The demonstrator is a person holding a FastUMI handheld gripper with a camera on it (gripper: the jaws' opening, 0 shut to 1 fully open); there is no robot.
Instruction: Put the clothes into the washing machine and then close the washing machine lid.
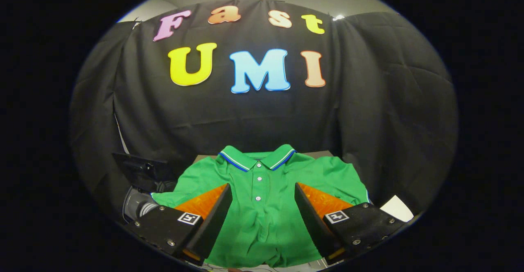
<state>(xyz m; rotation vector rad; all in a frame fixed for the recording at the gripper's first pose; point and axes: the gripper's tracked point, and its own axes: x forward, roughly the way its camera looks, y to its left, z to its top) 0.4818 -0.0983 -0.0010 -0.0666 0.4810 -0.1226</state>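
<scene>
Lying flat on the worktop (315,154), a green polo shirt (262,198) is spread with its front side up and its collar on the far side, near the black cloth wall. The collar is folded down and has a white and a blue stripe along its edge. A row of small white buttons runs down the placket from the collar toward the gripper (263,192).

The fingers (215,210) stand wide apart, one on each side, and nothing is held between them. They are above the shirt, and I cannot tell if they touch the cloth. The button placket and the middle of the shirt's body lie in the gap between the fingers. The collar is beyond the fingertips. The two sleeves spread out past the outer sides of the fingers, left and right. The lower part of the shirt is wrinkled and reaches back between the finger bases.

To the left of the shirt, behind the left finger, there is the washing machine (141,194), with a dark raised lid (139,167) and a grey round opening under it. To the right, just beside the right finger base, a white sheet of paper (397,208) lies.
</scene>
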